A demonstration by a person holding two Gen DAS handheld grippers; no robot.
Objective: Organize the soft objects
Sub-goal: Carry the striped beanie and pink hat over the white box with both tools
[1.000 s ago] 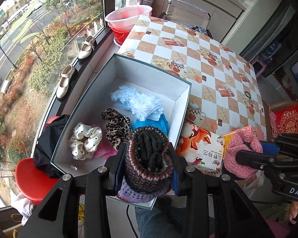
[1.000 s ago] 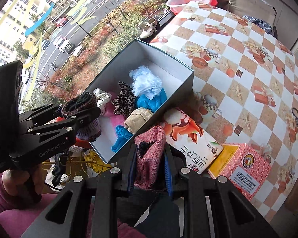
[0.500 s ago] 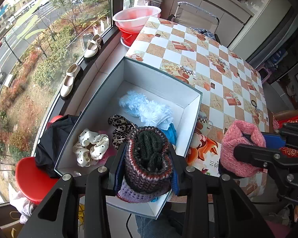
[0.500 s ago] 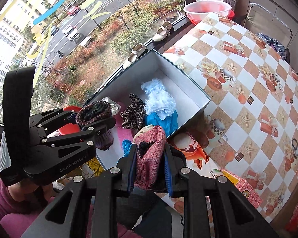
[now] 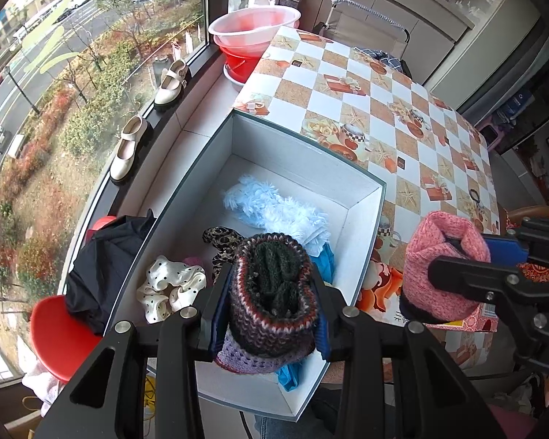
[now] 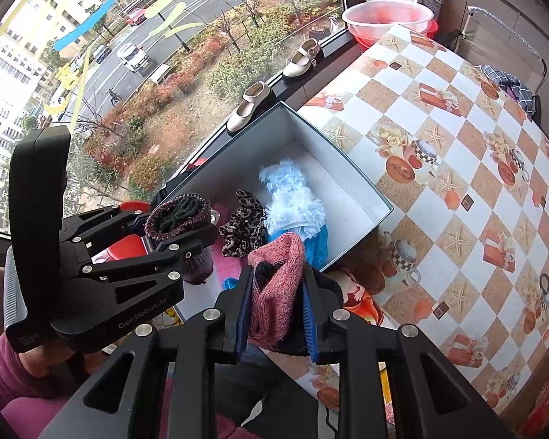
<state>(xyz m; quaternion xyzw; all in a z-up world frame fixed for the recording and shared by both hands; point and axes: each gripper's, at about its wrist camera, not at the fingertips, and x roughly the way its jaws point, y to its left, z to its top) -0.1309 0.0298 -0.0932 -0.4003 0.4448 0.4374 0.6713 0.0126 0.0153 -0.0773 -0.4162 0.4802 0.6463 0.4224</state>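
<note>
Your left tongs (image 5: 271,305) clamp striped knit (image 5: 274,292), held above box (image 5: 303,153), near end. Your right tongs (image 6: 274,300) clamp pink knit (image 6: 276,289), 3 o'clock of box, over table (image 6: 457,168). Fluffy blue piece (image 5: 274,208) lies inside box.

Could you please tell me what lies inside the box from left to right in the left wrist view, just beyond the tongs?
Polka-dot scrunchie → leopard-print scrunchie → fluffy pale-blue item, all in the open box.
</note>
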